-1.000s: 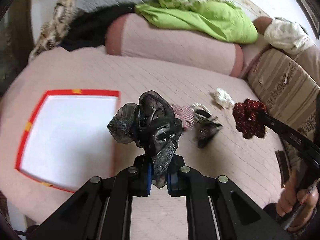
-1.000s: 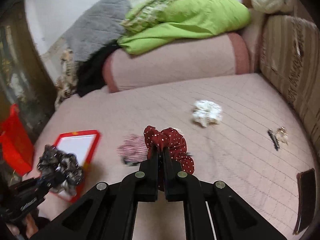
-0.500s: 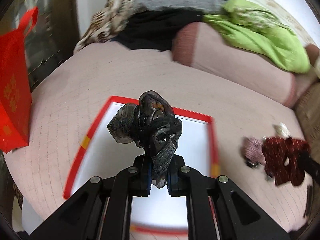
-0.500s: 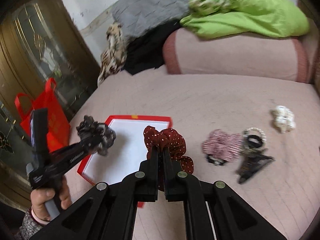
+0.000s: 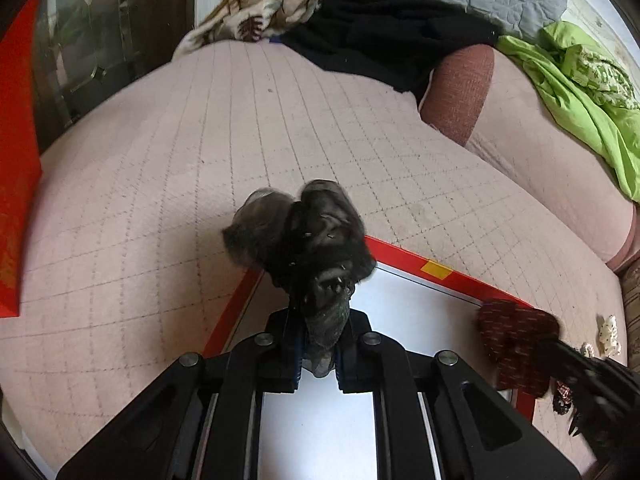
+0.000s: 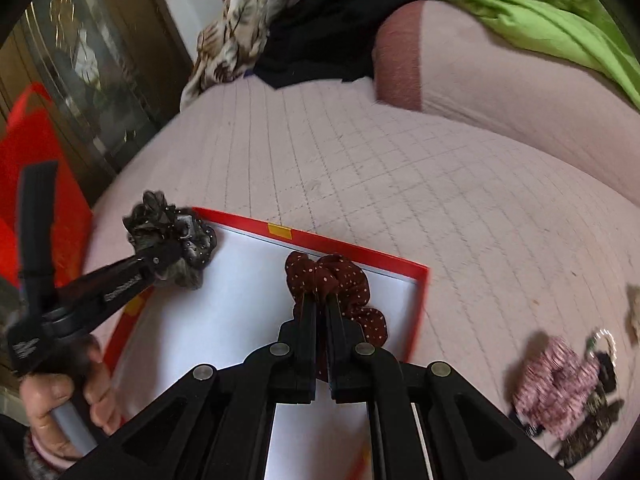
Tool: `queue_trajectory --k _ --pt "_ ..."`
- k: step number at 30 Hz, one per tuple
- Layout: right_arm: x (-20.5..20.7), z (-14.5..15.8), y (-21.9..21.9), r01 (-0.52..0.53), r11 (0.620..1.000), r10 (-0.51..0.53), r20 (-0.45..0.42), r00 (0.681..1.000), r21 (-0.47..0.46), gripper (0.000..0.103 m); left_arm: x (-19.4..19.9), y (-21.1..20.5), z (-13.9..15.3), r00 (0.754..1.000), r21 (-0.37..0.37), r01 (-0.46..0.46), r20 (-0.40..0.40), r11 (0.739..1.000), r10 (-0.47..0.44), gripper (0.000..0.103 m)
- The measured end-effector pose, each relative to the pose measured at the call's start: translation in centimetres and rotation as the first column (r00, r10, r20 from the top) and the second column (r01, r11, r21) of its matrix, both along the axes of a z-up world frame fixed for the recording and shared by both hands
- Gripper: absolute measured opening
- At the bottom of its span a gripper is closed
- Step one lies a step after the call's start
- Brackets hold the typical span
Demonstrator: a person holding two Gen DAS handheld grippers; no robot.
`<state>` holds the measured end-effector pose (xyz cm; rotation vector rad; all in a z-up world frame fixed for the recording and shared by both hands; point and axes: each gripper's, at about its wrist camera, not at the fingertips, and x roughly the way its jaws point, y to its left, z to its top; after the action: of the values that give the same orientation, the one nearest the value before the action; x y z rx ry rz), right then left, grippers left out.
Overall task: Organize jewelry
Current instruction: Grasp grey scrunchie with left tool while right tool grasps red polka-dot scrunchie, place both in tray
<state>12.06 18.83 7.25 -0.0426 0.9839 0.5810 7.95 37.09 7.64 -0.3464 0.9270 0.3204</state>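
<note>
Already both scrunchies hung over the red tray (image 6: 416, 308) — the left gripper (image 5: 318, 354) clamped the black scrunchie (image 5: 308, 240) at its upper-left corner, the right gripper (image 6: 318, 316) clamped the red scrunchie (image 6: 332, 280) near its upper-right edge.

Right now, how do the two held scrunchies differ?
Colour: the left scrunchie is sheer black-grey; the right scrunchie is dark red with white dots. Position: the left one hangs over the red tray's left corner, the right one over its far right part. Both are clamped in shut hand-held grippers, neither yet lying in the tray.
</note>
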Motion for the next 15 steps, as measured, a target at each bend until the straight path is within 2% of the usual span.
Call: queue_trajectory --k 3,5,7,9,11,15 --pt "0.8 -1.2 1.2 -0.007 1.0 0.007 -0.009 1.0 -0.016 0.006 0.4 -0.1 -0.2 1.0 0.002 0.0 0.001 1.0 0.0 0.018" --pt "1.0 -1.5 1.3 -0.001 1.0 0.001 -0.018 1.0 -0.012 0.016 0.4 -0.1 -0.1 1.0 -0.016 -0.002 0.012 1.0 0.002 0.027" --pt "1.1 -1.6 1.2 0.0 1.0 0.0 -0.029 1.0 0.003 0.048 0.3 0.1 0.0 1.0 -0.036 -0.001 0.025 0.999 0.002 0.037" --pt "0.7 -1.1 0.6 0.01 1.0 -0.01 -0.013 1.0 0.023 0.062 -0.1 0.1 0.4 0.999 -0.043 -0.002 0.052 0.999 0.004 0.042" --pt "0.3 -0.4 0.3 0.015 1.0 -0.015 0.003 1.0 0.027 0.062 -0.5 0.0 0.8 0.997 -0.046 -0.001 0.072 0.999 0.005 0.049" --pt "-1.2 1.2 -1.4 0.024 0.998 -0.025 0.011 1.0 0.056 0.062 -1.5 -0.3 1.6 0.994 -0.059 -0.008 0.109 0.998 0.014 0.049"
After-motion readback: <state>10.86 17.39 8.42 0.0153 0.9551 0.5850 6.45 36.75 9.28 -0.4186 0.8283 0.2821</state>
